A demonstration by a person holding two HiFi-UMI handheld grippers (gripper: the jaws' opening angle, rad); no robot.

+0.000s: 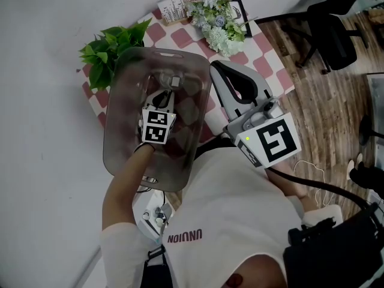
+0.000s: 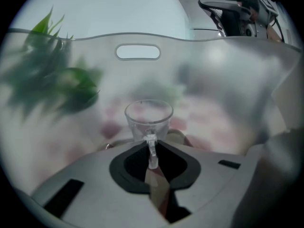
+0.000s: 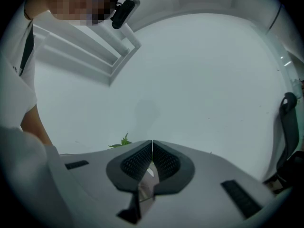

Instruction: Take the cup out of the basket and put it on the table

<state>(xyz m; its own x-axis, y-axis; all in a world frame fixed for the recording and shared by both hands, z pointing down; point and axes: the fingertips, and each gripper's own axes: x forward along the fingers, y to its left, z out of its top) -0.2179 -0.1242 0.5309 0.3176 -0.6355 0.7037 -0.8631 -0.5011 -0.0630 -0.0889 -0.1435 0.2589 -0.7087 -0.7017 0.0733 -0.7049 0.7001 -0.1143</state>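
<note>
Jaws of my left gripper (image 2: 152,152) are nearly together, pinching the handle of the clear cup (image 2: 148,118), which stands inside the translucent basket (image 2: 223,56). My right gripper (image 3: 152,148) is closed and empty, beside the basket.

Seen from above, a person in a white T-shirt (image 1: 228,209) reaches the left gripper (image 1: 168,89) down into a translucent grey plastic basket (image 1: 120,131). The basket stands on a table with a pink-and-white checked cloth (image 1: 267,59). A small clear cup (image 1: 174,79) shows dimly at the gripper's tip. The right gripper (image 1: 221,71) hangs over the table, just beside the basket's right wall. A green leafy plant (image 1: 108,50) stands at the basket's far left corner, and a bouquet of pale flowers (image 1: 219,20) lies beyond it.
</note>
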